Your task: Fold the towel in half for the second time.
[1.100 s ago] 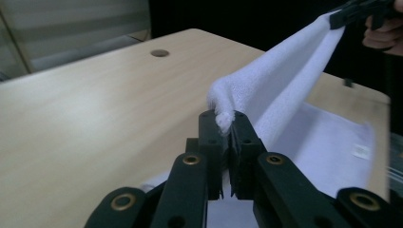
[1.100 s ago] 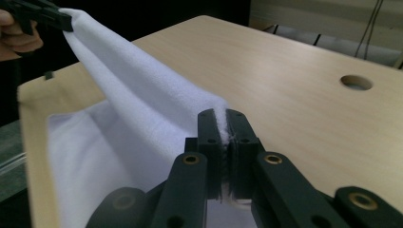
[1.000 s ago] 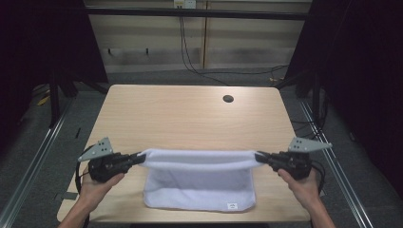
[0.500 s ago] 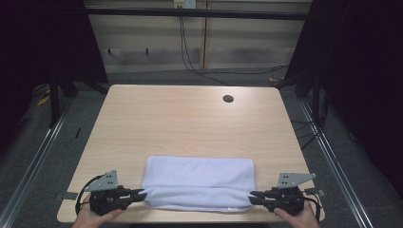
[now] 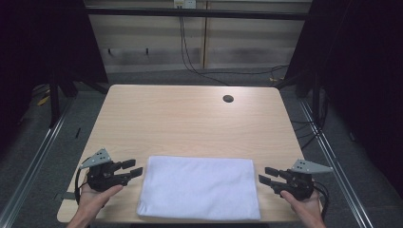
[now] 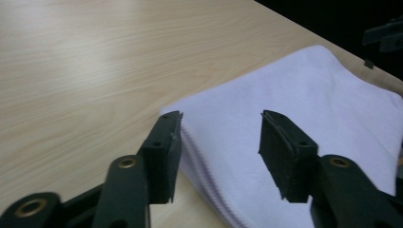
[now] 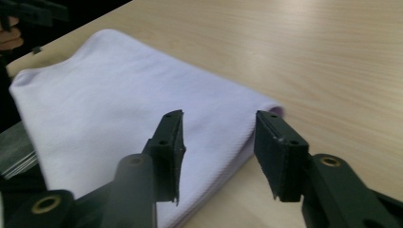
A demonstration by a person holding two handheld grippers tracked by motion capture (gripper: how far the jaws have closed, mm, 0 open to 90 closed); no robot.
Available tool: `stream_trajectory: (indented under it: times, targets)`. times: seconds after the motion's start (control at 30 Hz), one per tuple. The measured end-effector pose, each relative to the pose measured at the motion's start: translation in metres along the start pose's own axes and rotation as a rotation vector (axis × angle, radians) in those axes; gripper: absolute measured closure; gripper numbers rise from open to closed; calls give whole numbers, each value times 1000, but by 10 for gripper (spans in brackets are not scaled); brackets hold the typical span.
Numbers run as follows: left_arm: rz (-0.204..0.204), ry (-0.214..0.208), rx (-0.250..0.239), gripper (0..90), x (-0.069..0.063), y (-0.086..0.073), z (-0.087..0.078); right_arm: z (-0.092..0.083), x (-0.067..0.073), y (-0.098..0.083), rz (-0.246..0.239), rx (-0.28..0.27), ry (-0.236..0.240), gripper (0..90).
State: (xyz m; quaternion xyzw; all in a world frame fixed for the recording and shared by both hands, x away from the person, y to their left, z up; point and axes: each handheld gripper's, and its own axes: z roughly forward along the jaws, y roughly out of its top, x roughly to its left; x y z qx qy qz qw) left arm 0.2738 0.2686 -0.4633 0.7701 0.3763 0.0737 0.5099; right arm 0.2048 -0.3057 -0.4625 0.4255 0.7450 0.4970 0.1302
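Where the high view looks down on the pale wooden counter (image 5: 190,118), a folded white towel (image 5: 199,187) lies flat at the near edge, between the two hands. The left hand-held gripper (image 5: 133,169) sits just beside the towel's left edge, jaws parted and holding nothing, with the person's left hand (image 5: 95,197) behind it. The right hand-held gripper (image 5: 266,175) sits just off the towel's right edge, likewise released, held by the right hand (image 5: 304,204). A small dark hole (image 5: 228,99) marks the counter's far side.

From the left gripper view, the spread jaws frame the towel's layered corner (image 6: 190,137) without touching it.

From the right gripper view, the jaws stand apart over the towel's rounded folded edge (image 7: 266,107), empty.
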Motion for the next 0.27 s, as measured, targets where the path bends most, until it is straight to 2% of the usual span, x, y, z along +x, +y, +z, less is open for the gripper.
stream_trajectory:
  times: [0.03, 0.07, 0.1, 0.2, 0.27]
  targets:
    - [-10, 15, 2, 436, 5, -2, -2, -1, -3, -1, 10, -8, -30, 459]
    - [-20, 52, -2, 431, 9, -3, -4, -2, -7, -2, 22, -7, -54, 423]
    - [-31, 69, -11, 403, 13, -4, -7, -3, -9, -3, 28, 0, -67, 427]
    - [-64, 89, -9, 362, 21, -10, -11, -6, -11, -5, 38, -1, -87, 350]
    - [-91, 93, 5, 334, 22, -11, -9, -6, -13, -6, 34, 5, -100, 336]
